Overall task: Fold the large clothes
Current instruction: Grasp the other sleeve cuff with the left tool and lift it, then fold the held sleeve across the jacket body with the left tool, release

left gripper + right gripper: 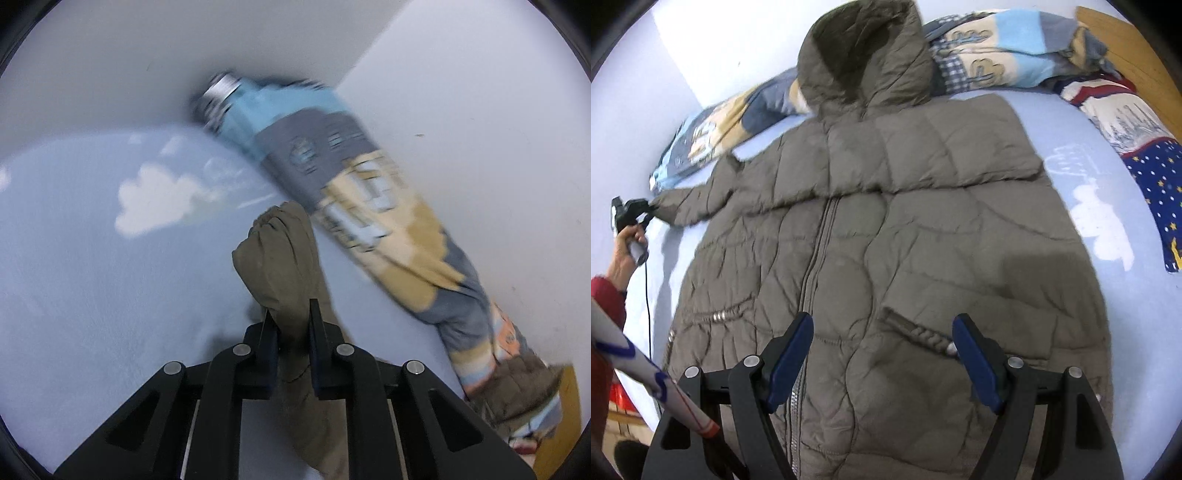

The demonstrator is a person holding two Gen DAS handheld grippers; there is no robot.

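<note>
Clearly the sleeve fold is the step in hand: the olive puffer jacket [886,229] lies front-up and spread flat on the pale blue bed sheet [1115,288], hood [860,55] toward the rolled patterned quilt [1008,44] at the far edge, zipper running down the middle. One sleeve already seems laid across the chest, forming a band just under the collar. The other sleeve [690,206] stretches out to the side, and the left gripper [290,314] has its jaws pinched tight on that sleeve's cuff [277,251]; in the right wrist view the same tool shows small at the sleeve tip, held in the person's hand [626,247]

The right gripper [882,354] hovers over the lower front of the jacket with its jaws spread wide, holding nothing, between the zipper and the pocket [916,332]

By my reading, the next move calls for carrying the gripped cuff inward over the chest so the sleeve lands flat across the body, while the free gripper could pin the jacket so it does not drag on the sheet. After that the hem still needs folding up toward the hood
</note>
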